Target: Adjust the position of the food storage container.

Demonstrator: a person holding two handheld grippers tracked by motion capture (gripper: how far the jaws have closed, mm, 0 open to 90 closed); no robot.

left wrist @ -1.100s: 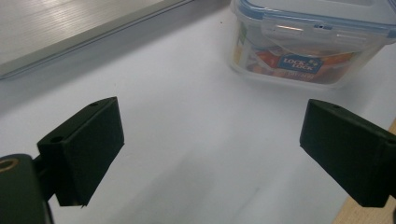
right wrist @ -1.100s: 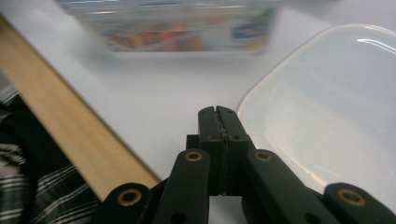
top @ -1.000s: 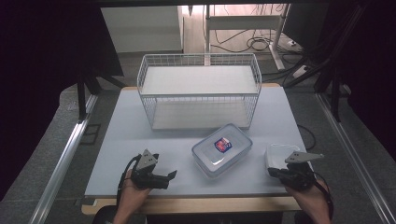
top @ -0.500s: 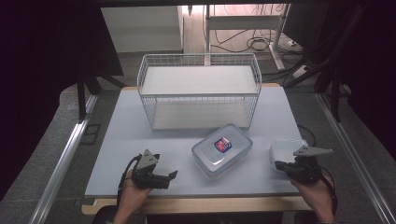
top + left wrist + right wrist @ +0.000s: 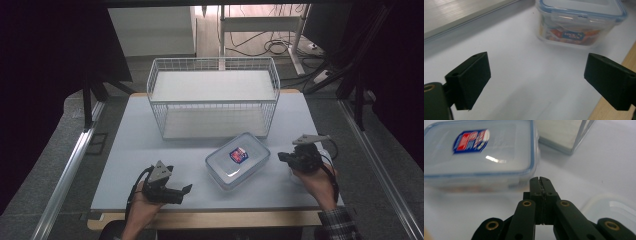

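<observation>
Since the earlier frames, the right gripper [image 5: 283, 157] had swung left from beside the small clear container [image 5: 327, 156] at the right edge of the table [image 5: 130, 150] and come toward the lidded food container [image 5: 237, 161]; the left gripper [image 5: 186, 190] had kept its place near the front left. In the high view the right gripper pointed left, its tips just beside the right end of the lidded food container, though whether they touched it could not be told. In the right gripper view its own jaws were pressed flat together with nothing between them, the tips close to the lidded food container's [image 5: 479, 155] blue-rimmed near corner, and the small clear container's [image 5: 614, 207] rim showed at the lower right. The lidded food container sat closed at the near middle of the table, turned at an angle, with a red and blue label [image 5: 238, 154] on its lid. The wire basket [image 5: 214, 97] stood farther back, well apart from both grippers. The left gripper rested low over the table, jaws spread wide and empty; in the left gripper view the lidded food container [image 5: 579, 22] lay ahead of them, well apart.
</observation>
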